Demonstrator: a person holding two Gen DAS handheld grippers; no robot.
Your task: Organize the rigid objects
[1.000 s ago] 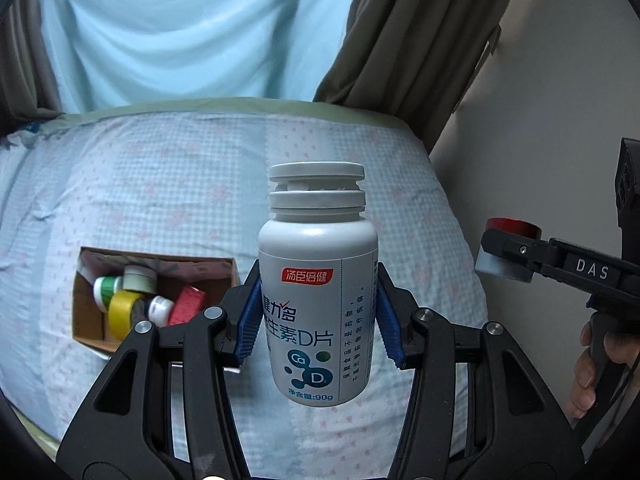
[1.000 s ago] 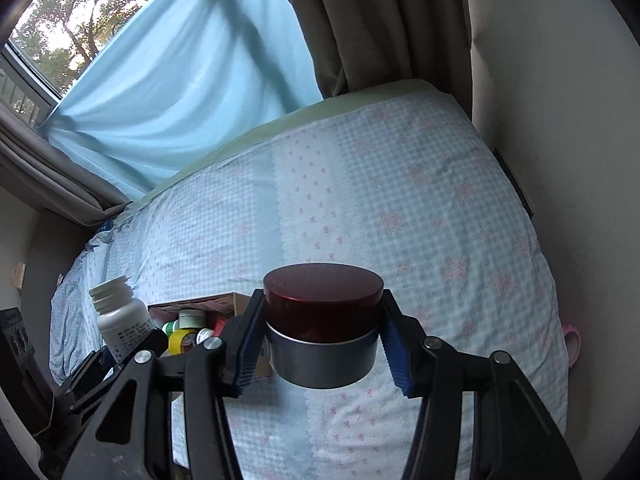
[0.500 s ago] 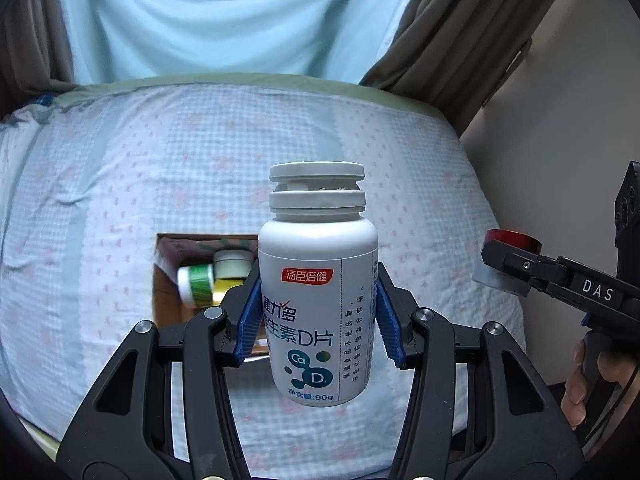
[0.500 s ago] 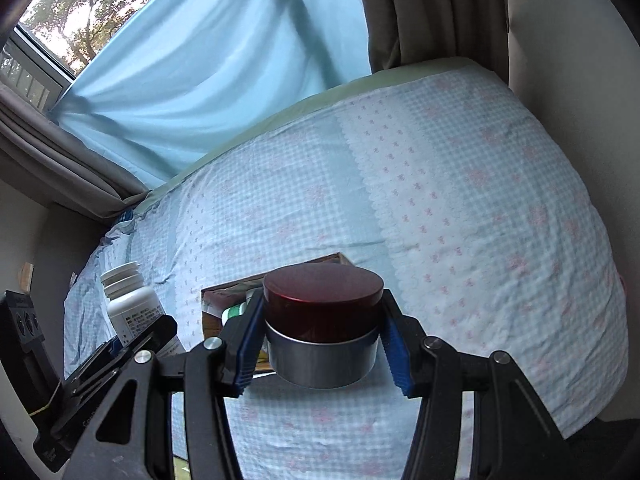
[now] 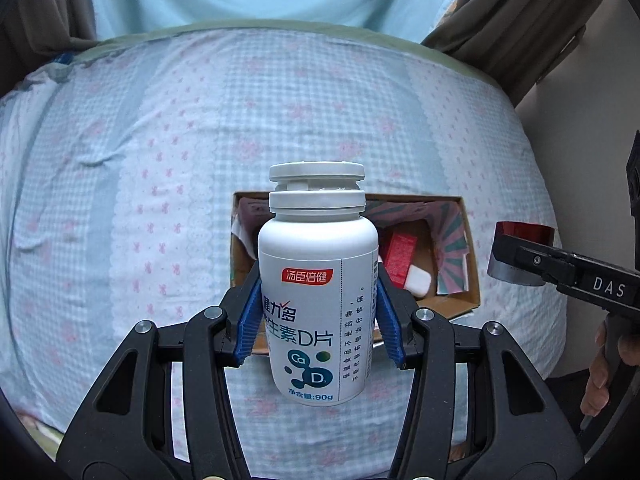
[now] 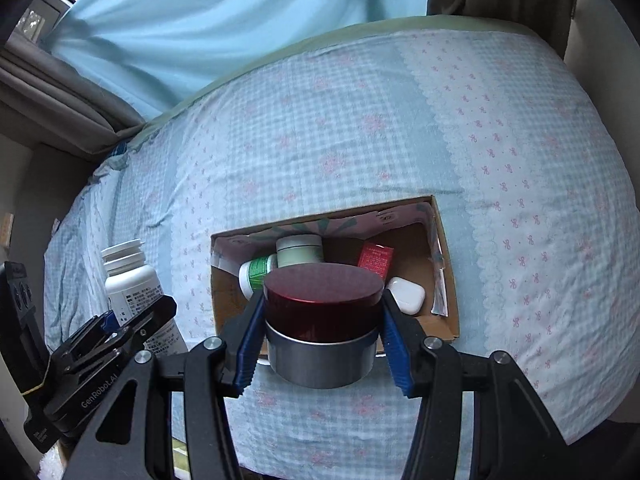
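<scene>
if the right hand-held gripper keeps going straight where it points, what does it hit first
Probably the open cardboard box on the bed: the red-lidded jar it grips would likely land among the items inside, though depth is unclear.

The box (image 6: pixel 444 276) is open on top, so you can reach in from above. Its left half is full: a green bottle (image 6: pixel 256 274) and a pale jar (image 6: pixel 300 250). A red pack (image 6: pixel 376 260) and a white case (image 6: pixel 406 294) take the middle. The bed (image 6: pixel 320 140) around the box lies bare.
</scene>
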